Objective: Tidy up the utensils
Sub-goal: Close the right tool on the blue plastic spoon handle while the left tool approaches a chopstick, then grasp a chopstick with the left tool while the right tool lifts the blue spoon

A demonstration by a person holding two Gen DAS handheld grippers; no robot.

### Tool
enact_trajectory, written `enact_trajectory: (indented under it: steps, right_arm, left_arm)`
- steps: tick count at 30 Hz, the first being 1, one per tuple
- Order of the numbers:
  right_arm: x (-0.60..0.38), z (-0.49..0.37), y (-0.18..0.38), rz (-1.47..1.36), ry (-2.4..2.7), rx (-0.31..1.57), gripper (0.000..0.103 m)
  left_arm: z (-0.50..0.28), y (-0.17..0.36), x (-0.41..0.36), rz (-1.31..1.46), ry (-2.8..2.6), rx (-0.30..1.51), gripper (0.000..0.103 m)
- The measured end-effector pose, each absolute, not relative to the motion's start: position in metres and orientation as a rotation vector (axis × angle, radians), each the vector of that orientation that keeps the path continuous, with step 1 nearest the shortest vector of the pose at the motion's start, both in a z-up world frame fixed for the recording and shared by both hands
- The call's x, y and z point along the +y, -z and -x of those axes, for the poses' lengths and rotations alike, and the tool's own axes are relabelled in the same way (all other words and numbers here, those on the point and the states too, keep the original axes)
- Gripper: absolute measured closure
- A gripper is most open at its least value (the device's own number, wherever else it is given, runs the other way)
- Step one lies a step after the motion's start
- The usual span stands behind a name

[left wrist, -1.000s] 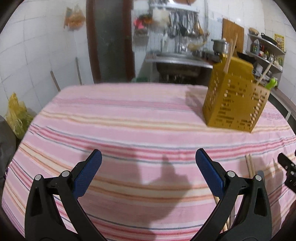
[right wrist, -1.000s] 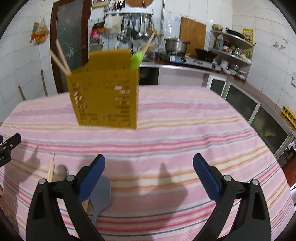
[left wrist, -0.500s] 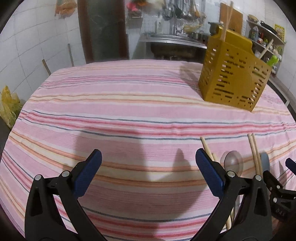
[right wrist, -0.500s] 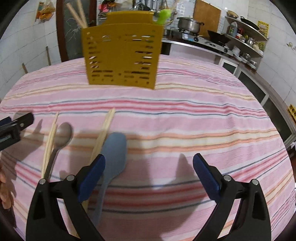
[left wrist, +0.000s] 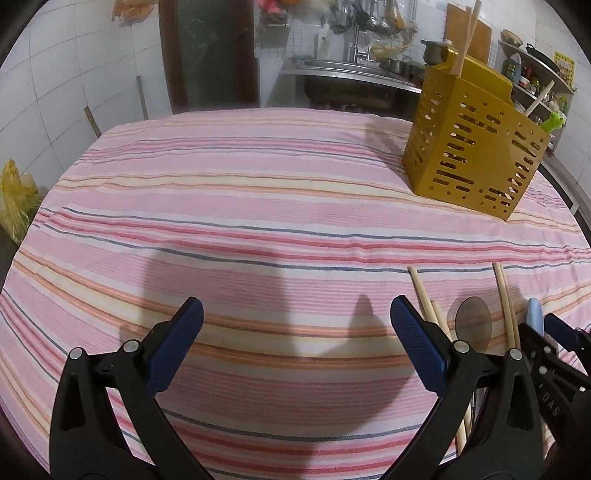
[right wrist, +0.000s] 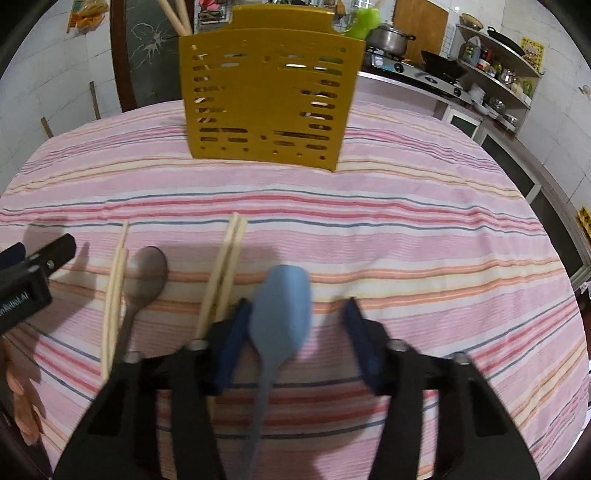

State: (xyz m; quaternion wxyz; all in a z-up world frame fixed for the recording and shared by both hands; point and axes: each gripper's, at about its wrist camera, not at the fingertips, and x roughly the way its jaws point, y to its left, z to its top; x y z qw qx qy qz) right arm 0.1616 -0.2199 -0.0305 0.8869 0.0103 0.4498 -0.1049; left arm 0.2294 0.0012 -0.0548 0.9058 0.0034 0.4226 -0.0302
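Since the blue spoon (right wrist: 282, 314) lies flat on the striped tablecloth (right wrist: 424, 236), well in front of the yellow utensil holder (right wrist: 269, 96), it is taken as the piece in hand. It is judged light and stiff, probably plastic or silicone, with a smooth, perhaps slippery surface. The bowl is broad and rounded, so a pinch there is expected to slide off; the narrow handle just behind the bowl is judged the better place to be gripped.

The right gripper (right wrist: 295, 339) is held steeply downward over the spoon, in front of the holder. Its jaws have just been closing, with the spoon's neck between them. One blue pad is seen touching or nearly touching the bowl's edge; the other stands clear, so no clamp is recorded yet.

The left gripper (left wrist: 295, 343) is pointed down at bare cloth, to the near left of the holder, jaws wide apart, nothing between them.

Further from the holder's front, beside the blue spoon, a pair of chopsticks (right wrist: 225, 269), a brown spoon (right wrist: 144, 277) and a second pair of chopsticks (right wrist: 116, 277) are noted, all flat on the cloth. Chopsticks and a green-handled utensil (right wrist: 364, 20) are already stood in the holder.
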Motion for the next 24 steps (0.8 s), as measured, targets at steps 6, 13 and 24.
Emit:
enact_trajectory:
  steps: [6,13,24]
  right_arm:
    - [-0.232,-0.161,0.029,-0.053,0.160,0.932,0.069]
    - [-0.273,-0.165,0.027,-0.066,0.154,0.926,0.069]
    - [-0.286,-0.164,0.031,-0.076,0.141,0.912,0.069]
  left_arm:
    - [-0.229,0.056,-0.004,-0.011,0.076,0.886,0.005]
    - [-0.232,0.060,-0.023,-0.035,0.094,0.909,0.005]
    - [-0.231,0.065,-0.041,-0.036,0.092,0.935,0.005]
